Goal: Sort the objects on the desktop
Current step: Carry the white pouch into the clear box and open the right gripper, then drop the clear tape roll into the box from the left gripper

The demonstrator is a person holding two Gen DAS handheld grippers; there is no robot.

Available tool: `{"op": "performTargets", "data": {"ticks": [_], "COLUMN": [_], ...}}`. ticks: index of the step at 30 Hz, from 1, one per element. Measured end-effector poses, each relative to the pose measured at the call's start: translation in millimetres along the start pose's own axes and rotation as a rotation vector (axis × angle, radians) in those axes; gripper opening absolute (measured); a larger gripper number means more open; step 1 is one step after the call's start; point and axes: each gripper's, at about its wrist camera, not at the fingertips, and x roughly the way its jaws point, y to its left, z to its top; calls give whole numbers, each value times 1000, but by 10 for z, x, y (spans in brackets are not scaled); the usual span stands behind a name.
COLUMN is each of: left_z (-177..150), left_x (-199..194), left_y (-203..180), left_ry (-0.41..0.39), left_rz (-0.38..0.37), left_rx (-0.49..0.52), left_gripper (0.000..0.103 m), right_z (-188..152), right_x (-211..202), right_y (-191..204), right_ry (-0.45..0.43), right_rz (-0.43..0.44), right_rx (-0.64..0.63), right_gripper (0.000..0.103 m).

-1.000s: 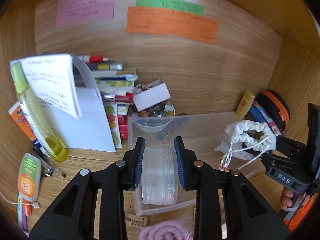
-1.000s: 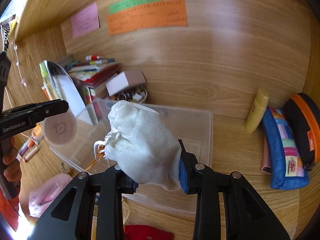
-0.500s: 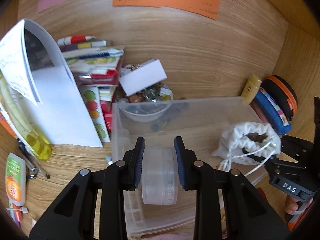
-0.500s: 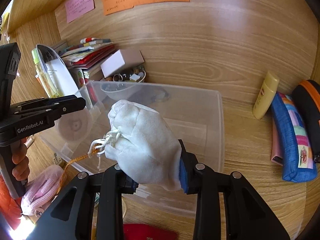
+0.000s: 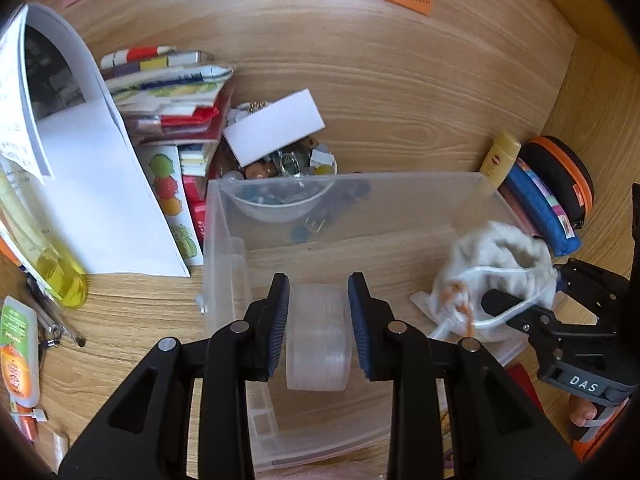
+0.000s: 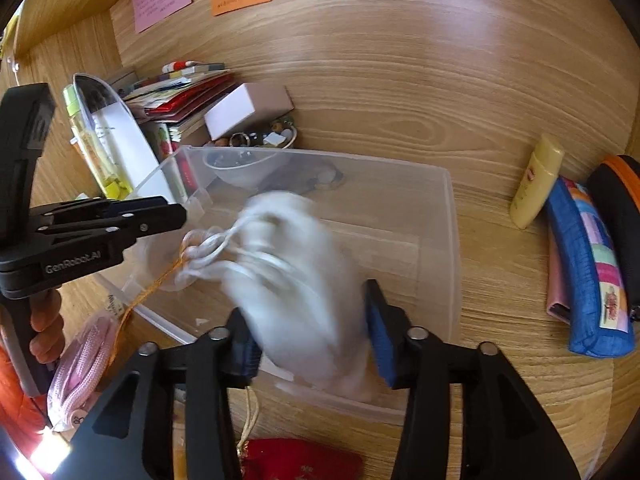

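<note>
Two grippers: both hang over the clear plastic bin [image 5: 224, 216].
Left gripper [image 5: 319, 312]: clamped on a roll of clear tape [image 5: 318, 340]; the bin floor is right below and ahead.
Tape roll: it stands on edge, its flat sides against the pads.
Right gripper [image 6: 310, 336]: jaws opening, the white drawstring pouch [image 6: 296, 280] between them, blurred, looking as if it is slipping out.
Pouch: above the bin's near side; its strings trail left, toward the left gripper.
Nearer hand: each is right over its own drop.
Words: "GenRobot.AI" on the left gripper, "DAS" on the right.
</note>
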Motion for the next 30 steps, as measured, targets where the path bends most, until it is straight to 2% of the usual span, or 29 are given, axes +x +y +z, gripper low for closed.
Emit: {"op": "performTargets", "data": {"ticks": [4,6,7,12,14,18,21,23,25,30], "left_z": [-21,-22,-16,46,59,34,-36,-113,-191,-398], "left_x": [-67,-105,-131,-351,-483,-711,-850,-917,-958,-951], "left_y": [-39,-51,-51,-43,-50,-42,-12,32,67,106], "left_ry": [-27,-37,-38,-74,-105,-136,-146,-149,-141,-76], "left_rz": [23,28,27,20,32,54,82,87,102,94], "left_rx": [20,25,21,5,3,5,8,14,17,25], "left_gripper": [30,33,41,56,72,80,91,93,93,93], "right_z": [18,33,42,78,90,106,70,3,-76,-229], "right_x": [-108,-159,-178,-250,-295,-347,-346,-354,-402,-544], "right_y": [3,-2,-1,18,27,29,56,80,92,96], "right_ry": [-48,-74,-81,-88,-102,-94,-33,-4,-11,-32], "right_rz": [-5,-18,-23,-66,-71,-54,18,37,11,-23], "right_rx": [-5,-4,-3,-41,-50,-53,-60,-74,-87,-64], "right_gripper": [69,78,82,84,85,88,95,95,95,95]}}
